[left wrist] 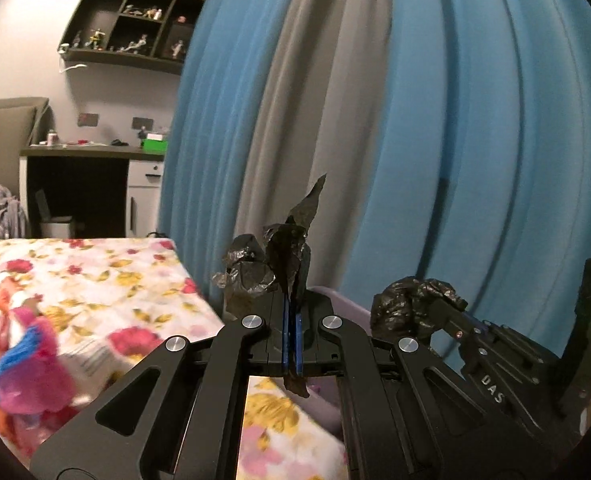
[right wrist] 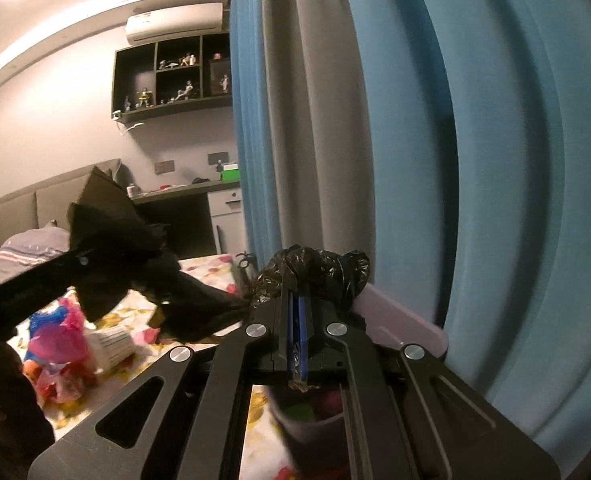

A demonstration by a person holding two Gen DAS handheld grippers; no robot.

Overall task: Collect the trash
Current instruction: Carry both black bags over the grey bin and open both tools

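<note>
My left gripper (left wrist: 293, 300) is shut on a black plastic trash bag (left wrist: 291, 248), whose crumpled edge sticks up between the blue pads. My right gripper (right wrist: 297, 300) is shut on another part of the same bag (right wrist: 319, 272). Each gripper shows in the other's view: the right one (left wrist: 451, 312) at the right of the left wrist view, the left one (right wrist: 83, 260) at the left of the right wrist view. A lilac bin (right wrist: 399, 320) sits below them, with the bag stretched between the grippers over it. Colourful trash (right wrist: 55, 344) and a paper cup (right wrist: 111, 344) lie on the floral bedspread (left wrist: 95, 280).
Blue and grey curtains (left wrist: 415, 120) hang close ahead and to the right. A desk (left wrist: 91, 152) and a small white bin (left wrist: 57, 228) stand at the far wall, under a dark shelf (left wrist: 127, 28) of figurines. A second bed (right wrist: 31, 248) stands at the far left.
</note>
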